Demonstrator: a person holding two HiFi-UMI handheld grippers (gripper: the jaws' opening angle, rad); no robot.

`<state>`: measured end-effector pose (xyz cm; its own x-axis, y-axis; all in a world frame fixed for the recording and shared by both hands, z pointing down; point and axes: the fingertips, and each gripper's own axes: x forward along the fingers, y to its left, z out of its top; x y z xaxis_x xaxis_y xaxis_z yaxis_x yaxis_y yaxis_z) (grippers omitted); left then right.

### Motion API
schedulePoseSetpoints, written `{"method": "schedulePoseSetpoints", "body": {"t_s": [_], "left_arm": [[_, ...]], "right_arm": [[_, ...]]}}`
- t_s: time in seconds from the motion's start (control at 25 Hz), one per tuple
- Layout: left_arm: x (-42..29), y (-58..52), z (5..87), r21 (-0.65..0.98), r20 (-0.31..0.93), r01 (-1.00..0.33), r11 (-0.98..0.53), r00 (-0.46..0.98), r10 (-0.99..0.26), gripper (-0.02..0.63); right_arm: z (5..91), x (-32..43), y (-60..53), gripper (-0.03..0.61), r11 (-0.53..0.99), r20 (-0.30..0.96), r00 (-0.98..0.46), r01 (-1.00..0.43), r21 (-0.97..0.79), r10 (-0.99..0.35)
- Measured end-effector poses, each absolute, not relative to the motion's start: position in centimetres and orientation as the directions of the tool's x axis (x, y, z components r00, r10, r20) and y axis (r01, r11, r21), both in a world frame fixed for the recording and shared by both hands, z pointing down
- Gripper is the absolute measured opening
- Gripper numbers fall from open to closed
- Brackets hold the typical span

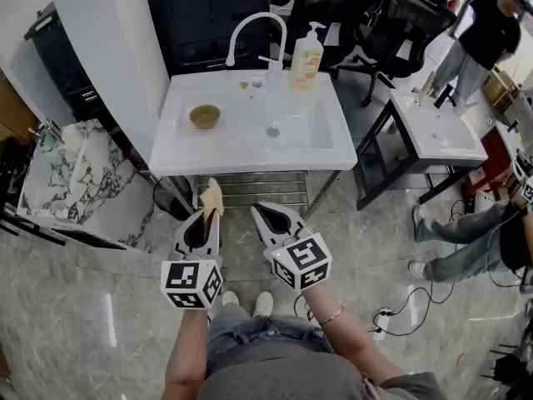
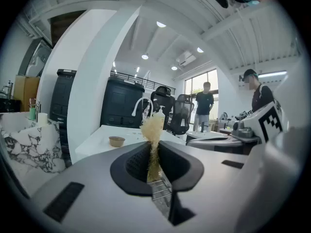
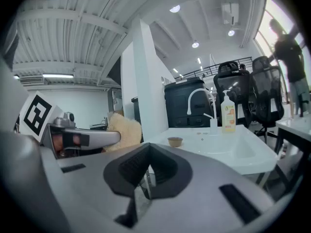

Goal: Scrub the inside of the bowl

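White sink unit (image 1: 250,152) stands ahead; the bowl (image 1: 205,116) sits on its left drainboard, well apart from but straight ahead of the nearer left gripper (image 1: 208,212), which clamps a scouring pad (image 1: 213,195); right gripper (image 1: 265,217) is pinched together, empty.

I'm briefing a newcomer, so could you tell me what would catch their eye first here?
The white sink unit ahead stands out, with a small brown bowl on its left drainboard and a soap bottle by the tap. Nearer, the left gripper clamps a yellowish scrubbing pad, while the right gripper is shut and empty.
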<state>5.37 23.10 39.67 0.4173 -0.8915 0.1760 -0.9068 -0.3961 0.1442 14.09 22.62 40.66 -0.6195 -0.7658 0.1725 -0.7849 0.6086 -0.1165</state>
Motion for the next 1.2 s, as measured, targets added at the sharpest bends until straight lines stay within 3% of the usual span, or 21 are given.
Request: {"method": "schedulePoseSetpoints", "body": {"t_s": [0.72, 1.2], "left_arm": [[4.0, 22.9, 39.5, 0.108, 0.183, -0.933, -0.343, 0.358, -0.916, 0.046], [1.4, 17.0, 40.9, 0.131, 0.203, -0.939, -0.318, 0.339, -0.919, 0.046]], "right_arm": [[40.7, 15.5, 22.1, 0.011, 0.619, 0.168, -0.631, -0.776, -0.12, -0.758], [41.6, 13.9, 16.5, 0.011, 0.62, 0.197, -0.628, -0.777, -0.111, -0.752]]}}
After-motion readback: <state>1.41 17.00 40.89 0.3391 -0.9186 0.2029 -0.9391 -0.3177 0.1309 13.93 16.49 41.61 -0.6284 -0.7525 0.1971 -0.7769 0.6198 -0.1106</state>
